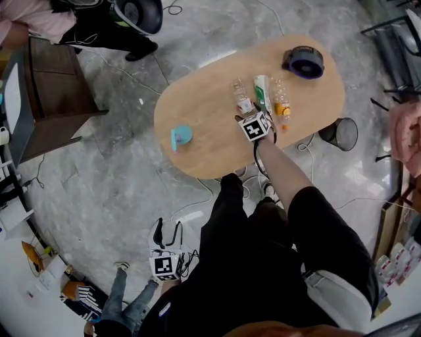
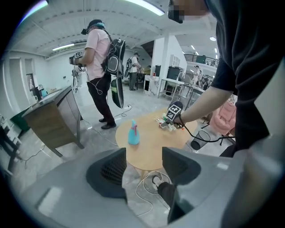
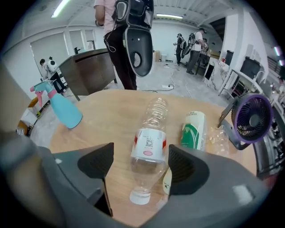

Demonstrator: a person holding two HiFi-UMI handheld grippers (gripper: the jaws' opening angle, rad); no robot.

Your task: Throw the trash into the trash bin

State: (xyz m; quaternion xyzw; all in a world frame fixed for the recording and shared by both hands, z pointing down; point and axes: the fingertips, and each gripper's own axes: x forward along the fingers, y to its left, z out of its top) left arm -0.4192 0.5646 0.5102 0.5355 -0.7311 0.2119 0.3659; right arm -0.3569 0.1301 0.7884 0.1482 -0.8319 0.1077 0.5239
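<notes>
Grey marble-patterned floor (image 1: 118, 197) throughout. Oval wooden tabletop (image 1: 197, 112) stands centrally. Dark wooden counter (image 1: 52, 92) off its left edge. White walls (image 2: 49, 71); ceiling strip lights (image 3: 60, 8) lit.

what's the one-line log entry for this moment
right gripper: open, straddling clear bottle lying on table | left gripper: open, empty, away from table | bin: on floor beside table

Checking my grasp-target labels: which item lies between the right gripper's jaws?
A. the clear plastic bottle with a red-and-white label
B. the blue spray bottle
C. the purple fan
A: in the right gripper view, the clear plastic bottle lies on the table between the open jaws of the right gripper. The spray bottle and fan sit off to either side.
</notes>
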